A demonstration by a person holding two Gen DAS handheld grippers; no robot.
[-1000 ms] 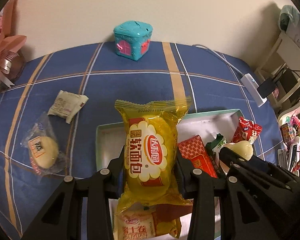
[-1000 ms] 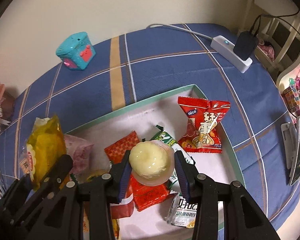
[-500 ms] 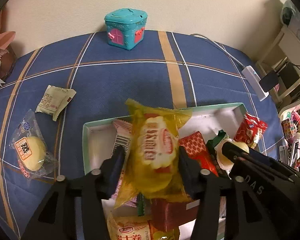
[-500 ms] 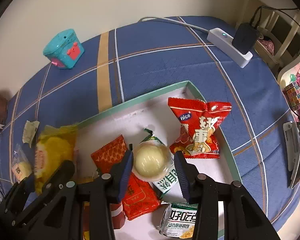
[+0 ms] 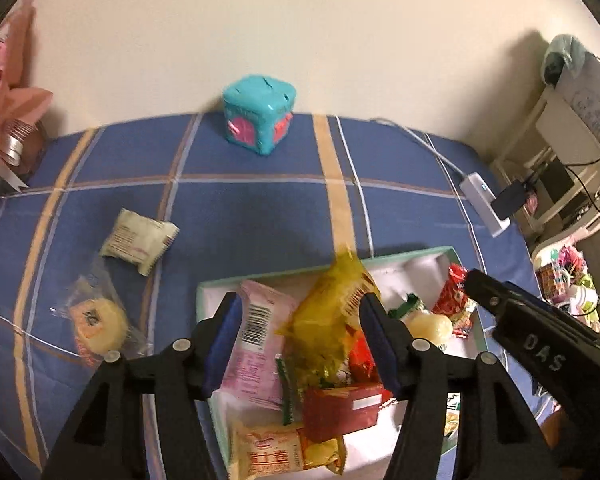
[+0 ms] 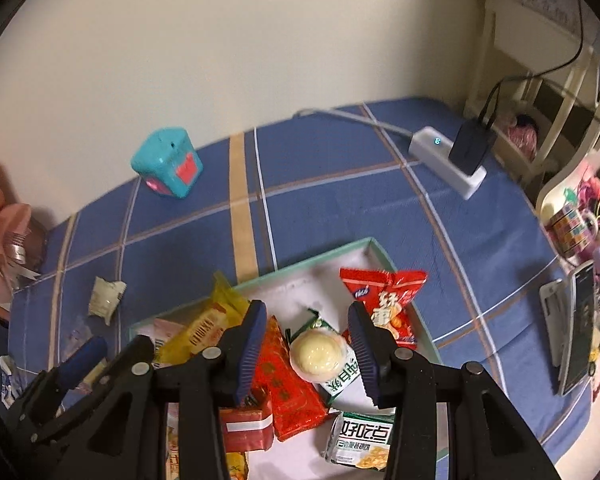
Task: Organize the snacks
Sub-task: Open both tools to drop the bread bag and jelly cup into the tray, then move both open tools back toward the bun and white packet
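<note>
A green-rimmed white tray holds several snack packs. The yellow bread pack lies loose in the tray, between the jaws of my open left gripper. A round pale pastry rests on a green pack in the tray, below my open right gripper. Neither touches its snack. A pink pack, red packs and a red crisp bag also lie in the tray.
On the blue checked cloth left of the tray lie a white snack pack and a wrapped yellow pastry. A teal toy box stands at the back. A power strip lies at the right; a pink bouquet is far left.
Both grippers opened and pulled back upward. The yellow bread pack dropped from the left gripper into the tray; the round pastry dropped from the right gripper onto the packs.
</note>
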